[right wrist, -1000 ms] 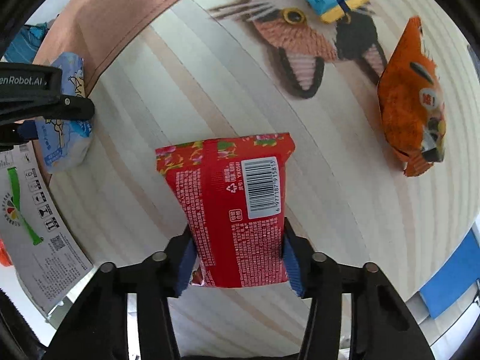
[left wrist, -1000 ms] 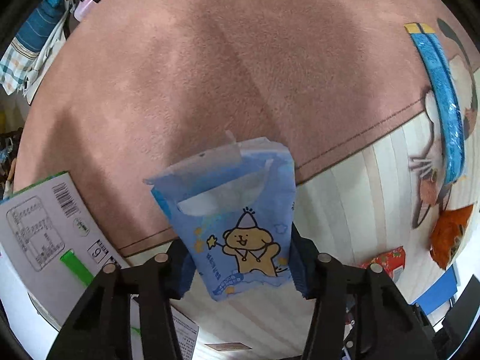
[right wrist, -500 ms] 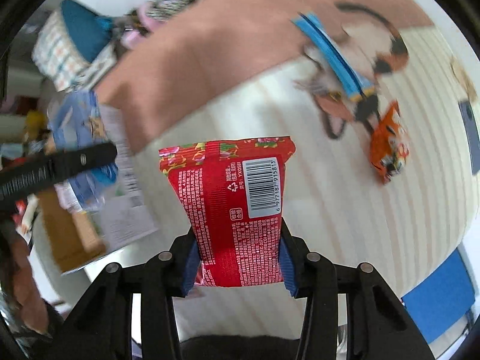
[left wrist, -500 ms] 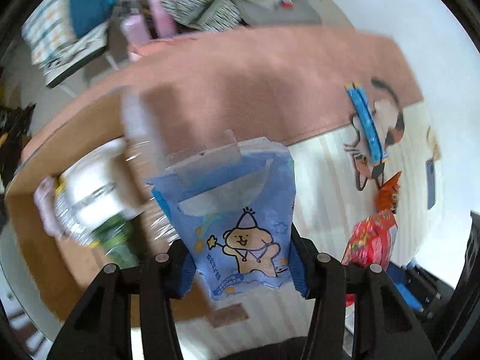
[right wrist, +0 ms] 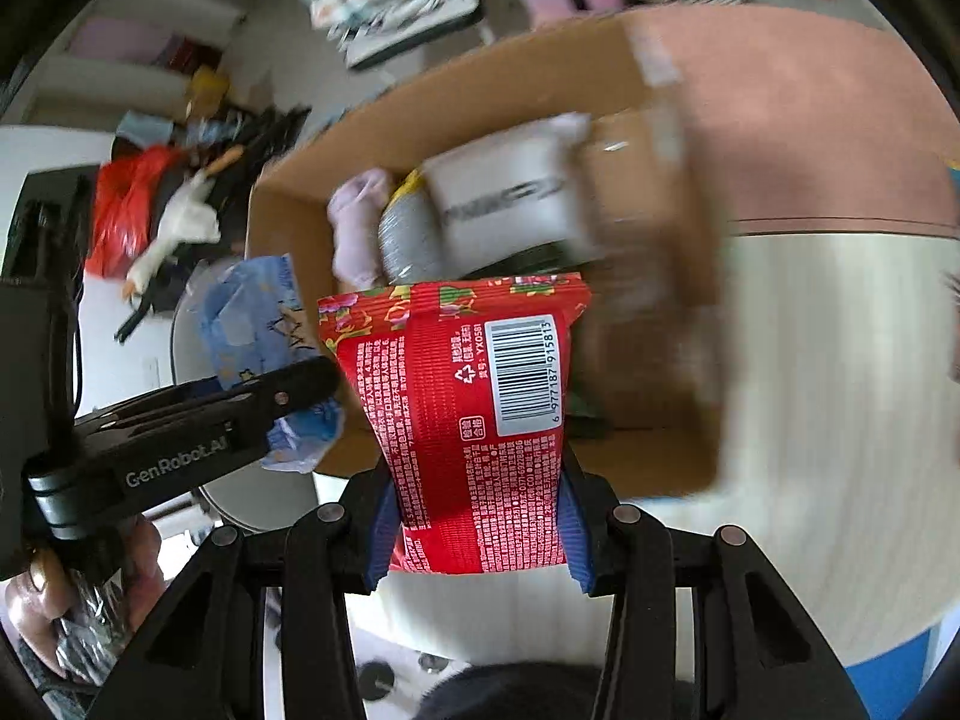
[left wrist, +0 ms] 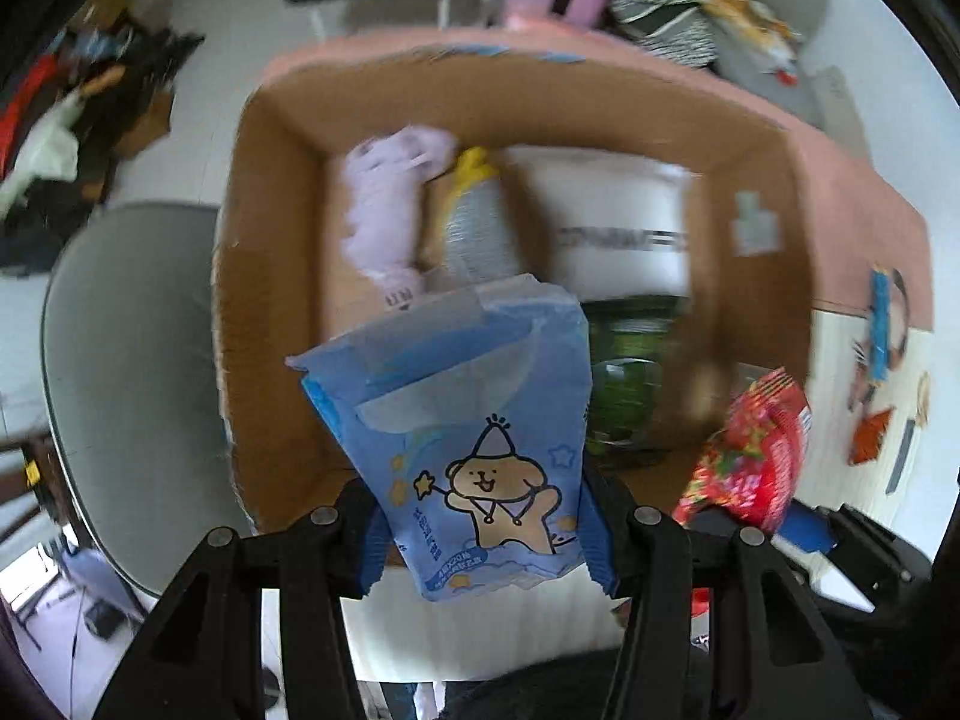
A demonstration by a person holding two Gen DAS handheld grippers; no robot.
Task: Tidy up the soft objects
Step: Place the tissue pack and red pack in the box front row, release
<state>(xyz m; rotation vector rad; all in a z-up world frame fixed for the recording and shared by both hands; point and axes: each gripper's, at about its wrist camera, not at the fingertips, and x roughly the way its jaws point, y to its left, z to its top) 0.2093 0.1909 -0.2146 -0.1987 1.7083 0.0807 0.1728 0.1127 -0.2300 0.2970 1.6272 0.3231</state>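
My left gripper [left wrist: 483,546] is shut on a blue tissue pack with a cartoon bear [left wrist: 462,420] and holds it over the near edge of an open cardboard box [left wrist: 270,276]. My right gripper [right wrist: 477,531] is shut on a red snack packet [right wrist: 474,414] and holds it above the same box [right wrist: 288,210]. The red packet also shows in the left wrist view [left wrist: 750,450], and the blue pack in the right wrist view [right wrist: 258,324]. Inside the box lie a pink soft toy [left wrist: 384,210], a grey bottle with a yellow cap [left wrist: 477,222], a white pack [left wrist: 624,222] and a green item [left wrist: 624,384].
The box stands on a pink mat [left wrist: 852,204] beside a pale wood-look floor [right wrist: 828,420]. An orange packet [left wrist: 870,435] and a blue strip [left wrist: 881,330] lie on a cat picture at the right. A grey chair [left wrist: 132,372] is left of the box. Clothes and clutter lie behind.
Both grippers have swung from the floor to above the cardboard box, each still holding its packet. The box contents have come into view.
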